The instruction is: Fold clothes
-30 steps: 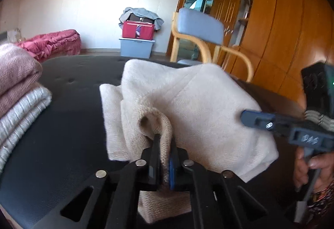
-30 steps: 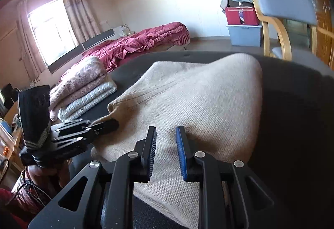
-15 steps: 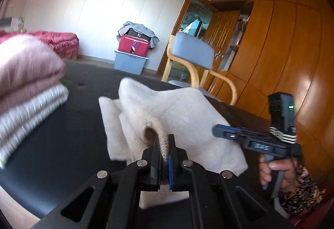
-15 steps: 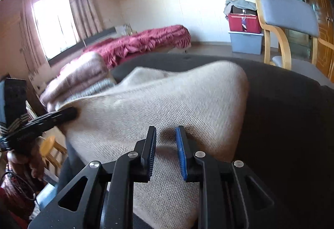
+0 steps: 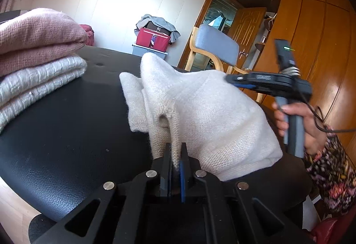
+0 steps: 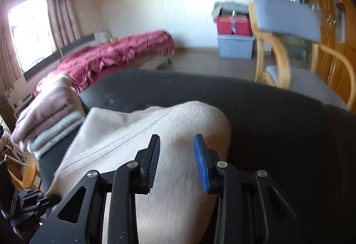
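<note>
A beige knit sweater [image 5: 200, 106] lies bunched on the black padded table [image 5: 66, 132]. My left gripper [image 5: 175, 149] is shut on a ribbed edge of it, which rises into the jaws near the table's front. My right gripper [image 6: 176, 140] hovers over the sweater [image 6: 133, 132] with its jaws opening; cloth lies below them and the pads do not press on it. In the left wrist view the right gripper [image 5: 235, 80], held by a hand [image 5: 309, 124], hangs above the sweater's right side. The left gripper [image 6: 33, 201] shows dark and blurred at the lower left.
A folded pink knit [image 5: 37, 37] rests on a folded white knit [image 5: 37, 81] at the table's left. Behind the table stand a wooden chair with a blue back [image 5: 215, 46], a red box on a blue bin [image 5: 153, 39], a red-covered bed [image 6: 115, 55] and wooden wardrobes [image 5: 311, 43].
My left gripper has drawn the sweater's edge lower and nearer the folded stack. The right gripper's jaws have spread wider, and it has shifted across the sweater, now blurred.
</note>
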A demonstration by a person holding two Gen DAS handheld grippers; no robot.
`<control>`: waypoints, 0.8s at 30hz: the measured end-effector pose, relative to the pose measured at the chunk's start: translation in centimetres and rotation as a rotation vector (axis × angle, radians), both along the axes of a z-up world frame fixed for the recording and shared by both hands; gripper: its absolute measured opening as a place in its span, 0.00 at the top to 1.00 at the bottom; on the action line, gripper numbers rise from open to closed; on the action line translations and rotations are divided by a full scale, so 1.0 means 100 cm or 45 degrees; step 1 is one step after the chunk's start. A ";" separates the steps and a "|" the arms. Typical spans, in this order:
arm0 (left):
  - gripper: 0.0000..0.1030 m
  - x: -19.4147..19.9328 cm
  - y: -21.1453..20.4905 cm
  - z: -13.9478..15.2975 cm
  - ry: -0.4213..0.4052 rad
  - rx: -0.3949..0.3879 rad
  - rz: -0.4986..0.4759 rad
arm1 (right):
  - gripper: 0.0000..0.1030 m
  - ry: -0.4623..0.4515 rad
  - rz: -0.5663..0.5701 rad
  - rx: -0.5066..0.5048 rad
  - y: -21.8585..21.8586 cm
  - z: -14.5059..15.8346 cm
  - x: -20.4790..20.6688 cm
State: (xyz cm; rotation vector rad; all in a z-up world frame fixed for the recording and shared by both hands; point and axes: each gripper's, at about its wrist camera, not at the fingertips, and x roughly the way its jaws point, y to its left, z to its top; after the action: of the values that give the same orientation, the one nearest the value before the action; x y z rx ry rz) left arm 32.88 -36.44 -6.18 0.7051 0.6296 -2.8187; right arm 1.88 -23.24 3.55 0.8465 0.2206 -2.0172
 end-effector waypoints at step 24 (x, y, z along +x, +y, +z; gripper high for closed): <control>0.89 0.009 -0.029 0.071 0.118 -0.104 0.085 | 0.55 0.384 0.351 0.211 -0.050 -0.033 0.059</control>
State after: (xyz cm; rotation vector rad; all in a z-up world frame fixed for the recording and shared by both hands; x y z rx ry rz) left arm 33.73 -39.38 0.90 0.5321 0.5382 -2.8102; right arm 7.77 -28.21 0.23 0.5712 0.6469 -1.8743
